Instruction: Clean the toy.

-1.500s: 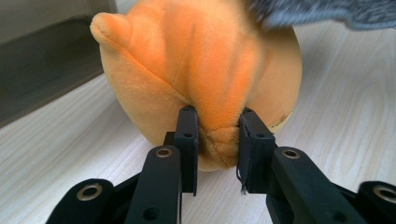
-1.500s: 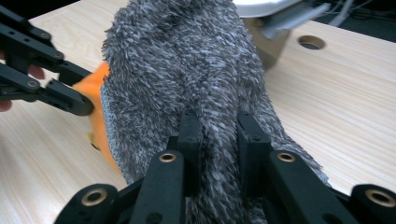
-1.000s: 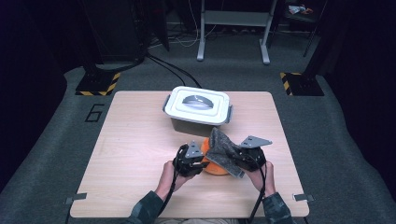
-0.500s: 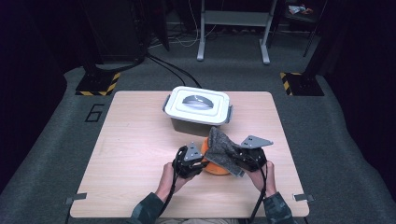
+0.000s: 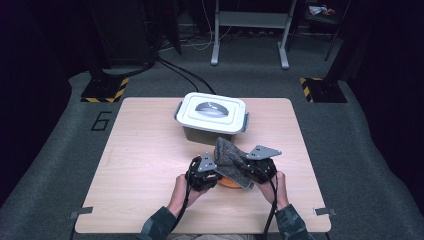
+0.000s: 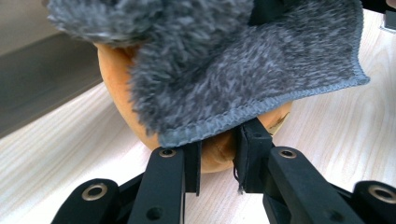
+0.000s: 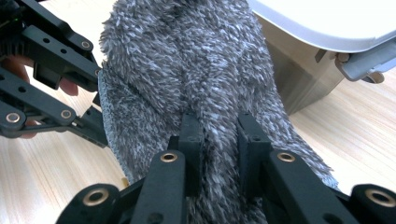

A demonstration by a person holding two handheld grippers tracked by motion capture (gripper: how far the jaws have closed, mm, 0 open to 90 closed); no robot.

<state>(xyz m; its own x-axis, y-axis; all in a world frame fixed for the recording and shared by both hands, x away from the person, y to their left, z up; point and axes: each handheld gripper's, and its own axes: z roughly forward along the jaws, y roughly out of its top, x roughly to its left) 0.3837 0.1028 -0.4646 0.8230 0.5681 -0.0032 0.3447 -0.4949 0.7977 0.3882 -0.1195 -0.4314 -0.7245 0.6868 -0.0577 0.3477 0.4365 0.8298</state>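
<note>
At the lower middle of the high view, just below the lidded box (image 5: pixel 212 119), one orange bowl-like thing (image 5: pixel 231 182) sits on the table (image 5: pixel 145 165) between two claws. The left claw (image 6: pixel 219 154) meets it from the left, jaws nearly closed on its rim, pads pressing. The right claw (image 7: pixel 218 140) comes from the right, clamped tight on the one grey cloth (image 5: pixel 231 156), which drapes over the orange thing with its long axis running toward the upper left. Both claws are equally near. By my judgement the cloth wipes next while the left claw steadies.
</note>
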